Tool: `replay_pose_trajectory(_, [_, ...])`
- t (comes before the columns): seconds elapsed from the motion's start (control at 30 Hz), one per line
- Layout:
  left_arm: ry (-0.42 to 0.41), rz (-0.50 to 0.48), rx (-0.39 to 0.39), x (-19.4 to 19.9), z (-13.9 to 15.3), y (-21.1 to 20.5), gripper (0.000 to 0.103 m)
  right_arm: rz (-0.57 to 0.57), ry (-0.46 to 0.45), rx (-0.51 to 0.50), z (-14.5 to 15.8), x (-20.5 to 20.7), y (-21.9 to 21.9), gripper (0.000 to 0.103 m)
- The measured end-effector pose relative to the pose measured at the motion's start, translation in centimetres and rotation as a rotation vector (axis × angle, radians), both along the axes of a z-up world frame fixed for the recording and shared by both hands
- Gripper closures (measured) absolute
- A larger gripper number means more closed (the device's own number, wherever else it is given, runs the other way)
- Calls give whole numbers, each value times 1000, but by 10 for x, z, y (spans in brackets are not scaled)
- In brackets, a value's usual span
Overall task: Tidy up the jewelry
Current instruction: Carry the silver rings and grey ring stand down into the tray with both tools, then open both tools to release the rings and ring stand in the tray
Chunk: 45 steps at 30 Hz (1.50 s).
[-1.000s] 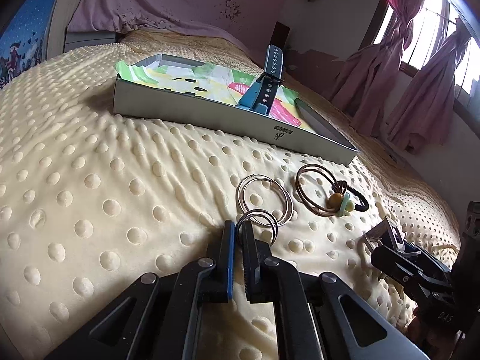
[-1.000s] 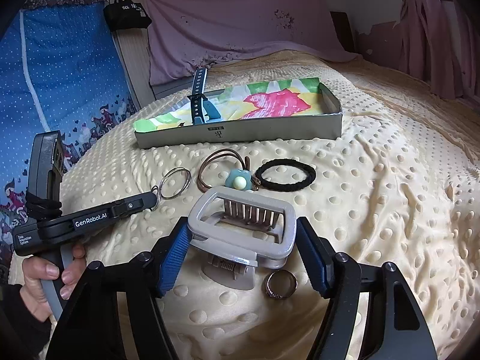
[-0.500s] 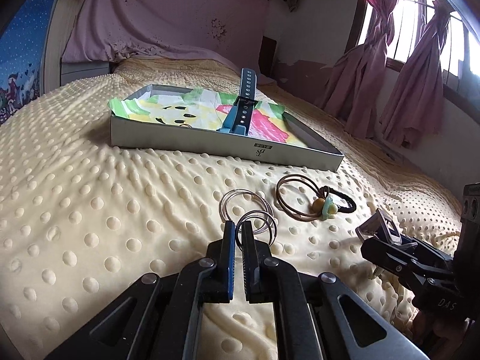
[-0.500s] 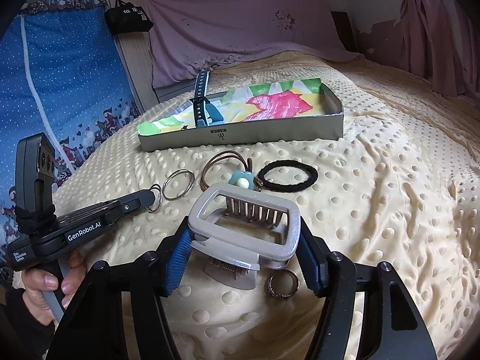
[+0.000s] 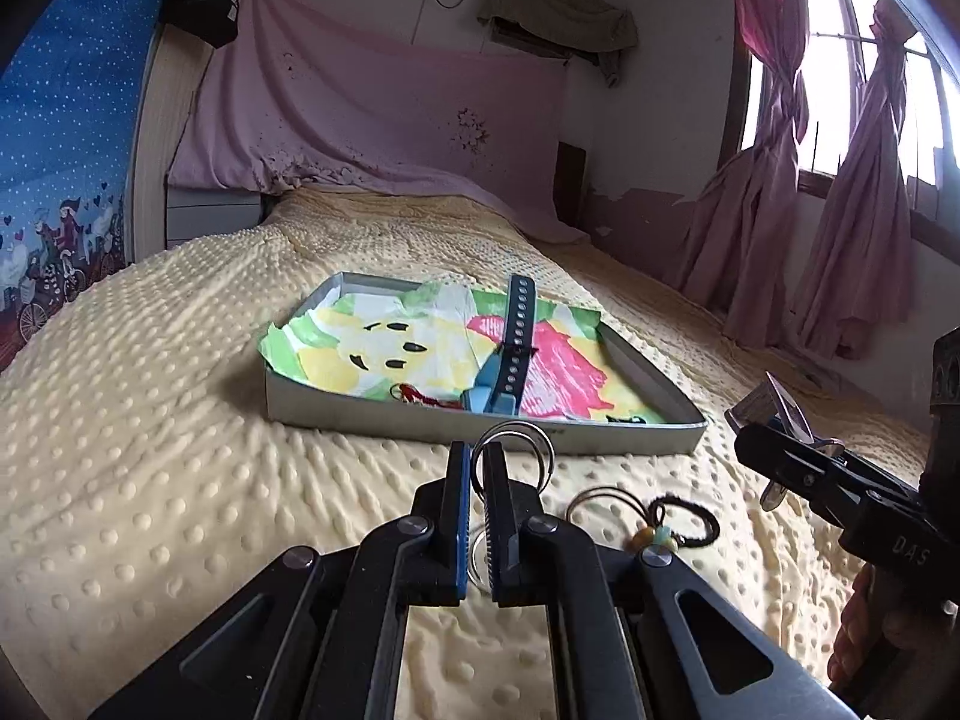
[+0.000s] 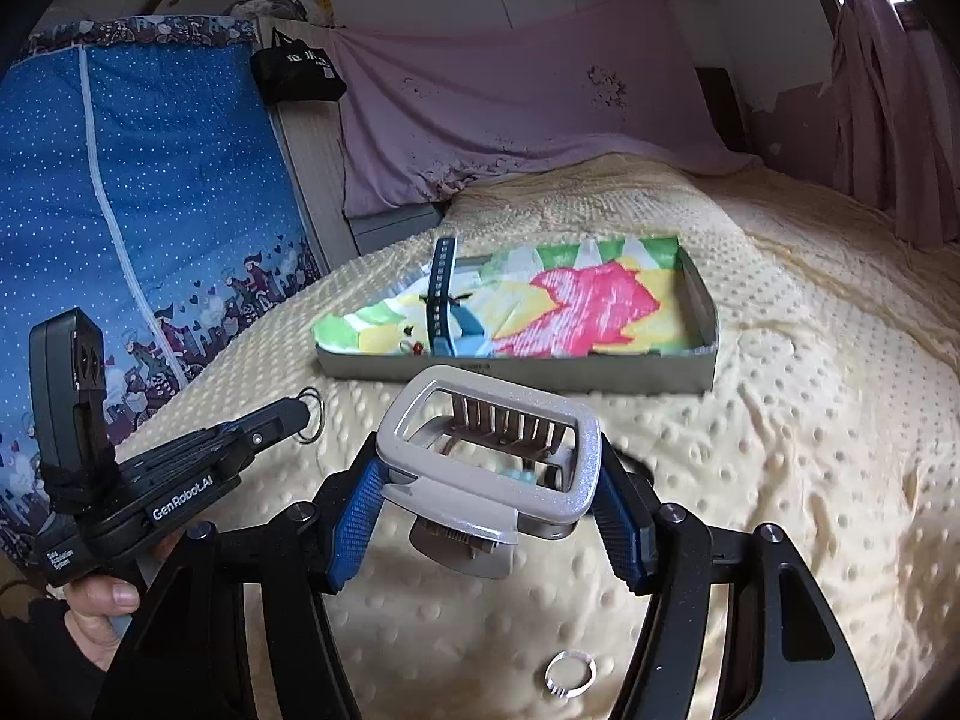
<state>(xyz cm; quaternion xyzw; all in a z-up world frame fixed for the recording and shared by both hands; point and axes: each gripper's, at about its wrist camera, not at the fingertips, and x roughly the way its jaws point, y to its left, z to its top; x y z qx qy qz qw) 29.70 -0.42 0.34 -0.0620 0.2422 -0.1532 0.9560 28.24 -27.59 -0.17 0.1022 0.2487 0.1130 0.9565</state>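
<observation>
Gleaming thin silver rings (image 5: 510,456), glittery beige hair claw (image 6: 489,456), both gripped

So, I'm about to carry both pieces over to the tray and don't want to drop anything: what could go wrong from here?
The left gripper pinches only the thin rim of the linked silver wire hoops; the free hoop could swing and slip out.

The right gripper holds the bulky grey claw hair clip by its sides; it might twist loose.

The small silver ring lying on the dotted cream blanket could be overlooked.
</observation>
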Motion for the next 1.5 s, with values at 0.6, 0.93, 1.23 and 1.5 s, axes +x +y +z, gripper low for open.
replay_pose_trajectory(0.6, [136,146,-38,118,-23,-14,98,27,122,-7,-13,149,-29,44])
replay_pose_trajectory(0.93, [200,107,-28,126,-33,-20,98,54,150,-25,-38,168,-20,44])
replay_pose_trajectory(1.23, [207,119,-78,123,-35,-12,98,49,169,-55,-38,167,-18,43])
replay_pose_trajectory(1.5, [195,108,-70,110,-26,-8,79,19,156,-63,-31,161,-25,36])
